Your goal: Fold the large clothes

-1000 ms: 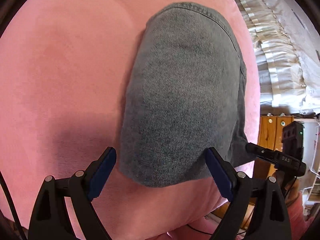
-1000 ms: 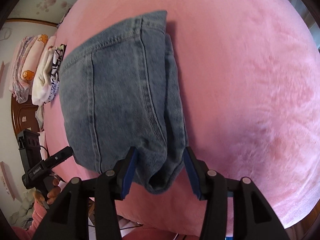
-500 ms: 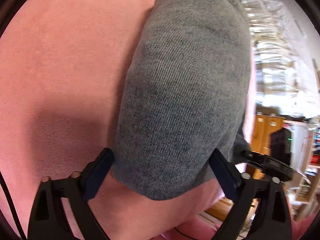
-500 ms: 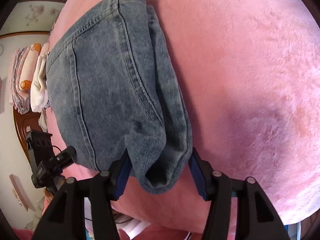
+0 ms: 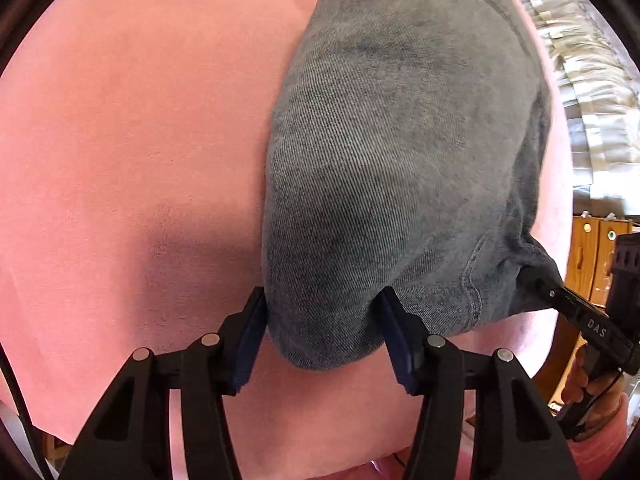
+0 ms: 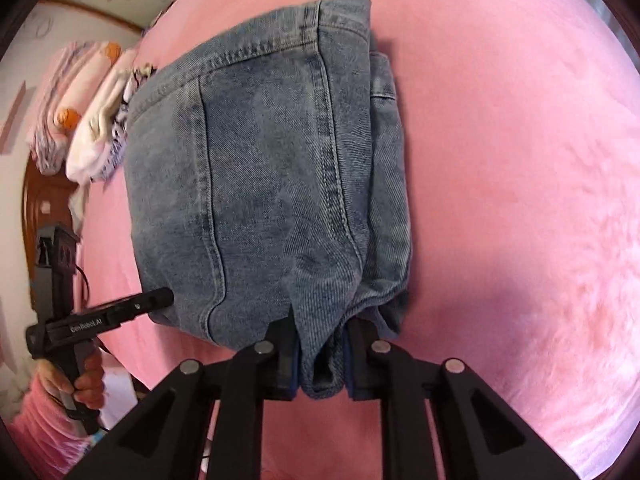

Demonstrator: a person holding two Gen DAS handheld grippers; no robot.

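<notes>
Left tongs (image 5: 322,332) and right tongs (image 6: 320,354), each clenched on a near corner of the folded jeans (image 6: 272,176), occupy the lower centre of their frames. The jeans lie mid-frame on the pink bed (image 6: 520,160), stacked clothes (image 6: 80,120) at upper left. Judged step: a further fold; next, both corners lift together, evenly.

Faded blue-grey denim is shown on the jeans (image 6: 272,184), with paler stitched seams. A plain pink blanket (image 6: 500,160) is spread beneath. At the upper left of the right wrist view, pink and white folded clothes (image 6: 80,120) (orange motifs included) are seen.
</notes>
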